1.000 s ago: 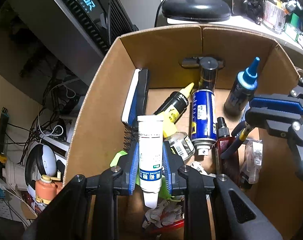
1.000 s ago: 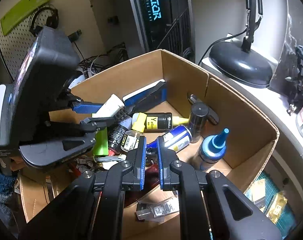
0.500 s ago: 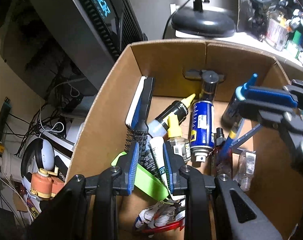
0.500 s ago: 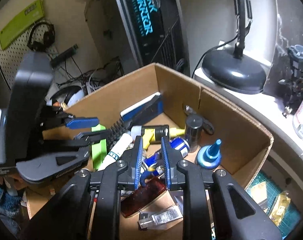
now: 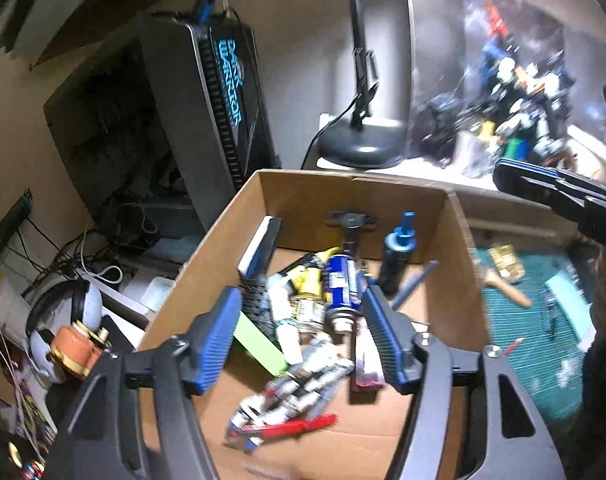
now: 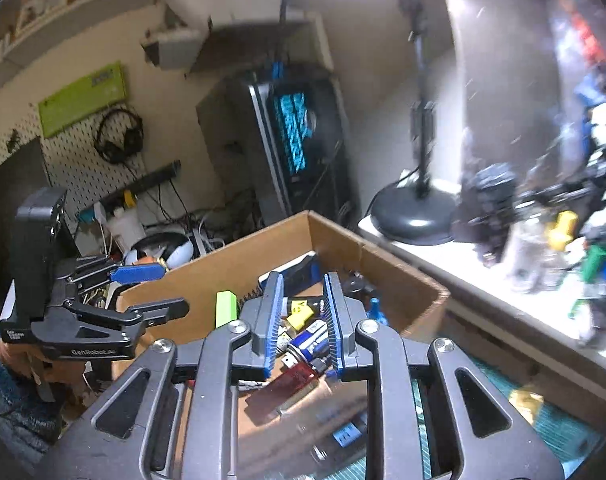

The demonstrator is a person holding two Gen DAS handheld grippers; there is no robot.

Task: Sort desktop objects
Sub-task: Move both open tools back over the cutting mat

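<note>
The left claw (image 5: 299, 336) is opening wide and holds nothing. It hangs over the cardboard box (image 5: 455, 280). The white tube (image 5: 285, 328) lies in the box right under it, long way pointing away. The right claw (image 6: 303, 320) is opening a little, empty too. More toys (image 5: 523, 100) wait on the worktop (image 6: 483, 276), nearer the right claw.
</note>
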